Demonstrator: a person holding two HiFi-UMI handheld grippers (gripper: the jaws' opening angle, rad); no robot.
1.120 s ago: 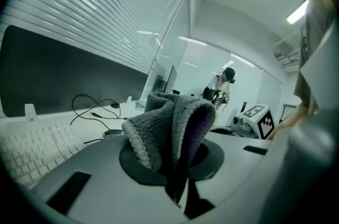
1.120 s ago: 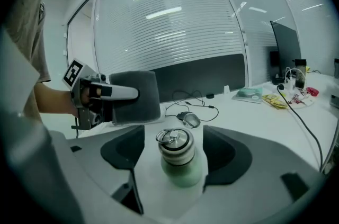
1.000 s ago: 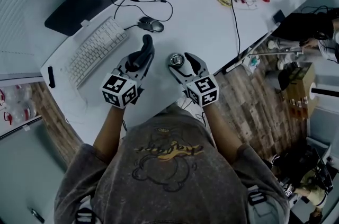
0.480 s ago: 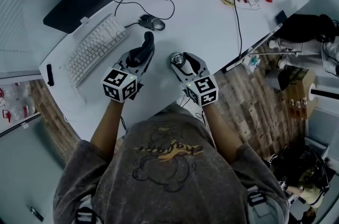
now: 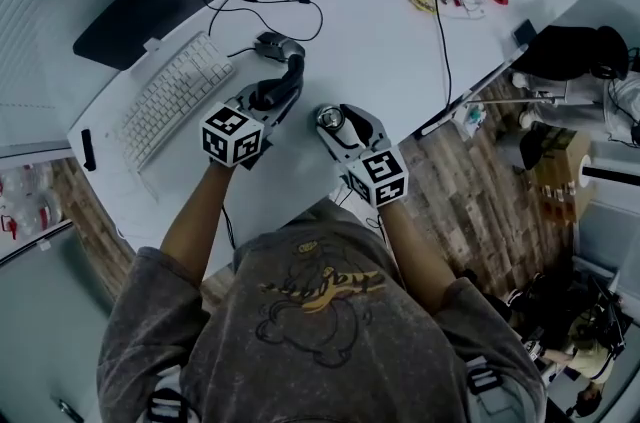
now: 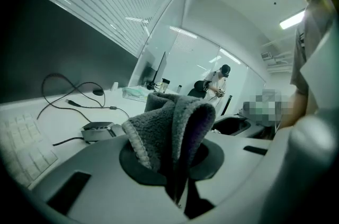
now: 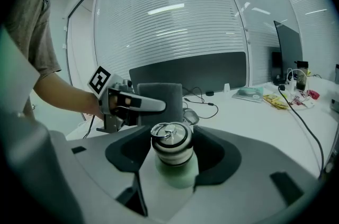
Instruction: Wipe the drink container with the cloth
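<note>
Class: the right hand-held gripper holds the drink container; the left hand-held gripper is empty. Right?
No: the left hand-held gripper holds the grey cloth, per the left gripper view. The right hand-held gripper, its jaws just closed in, does hold the drink container.

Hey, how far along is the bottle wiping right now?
Done: the left gripper is shut on the grey cloth, and the right gripper, whose jaws have just been closing, grips the bottle. In hand: the cloth is held up beside the bottle, apparently not touching it. Left: the wiping itself, which has not begun.
</note>
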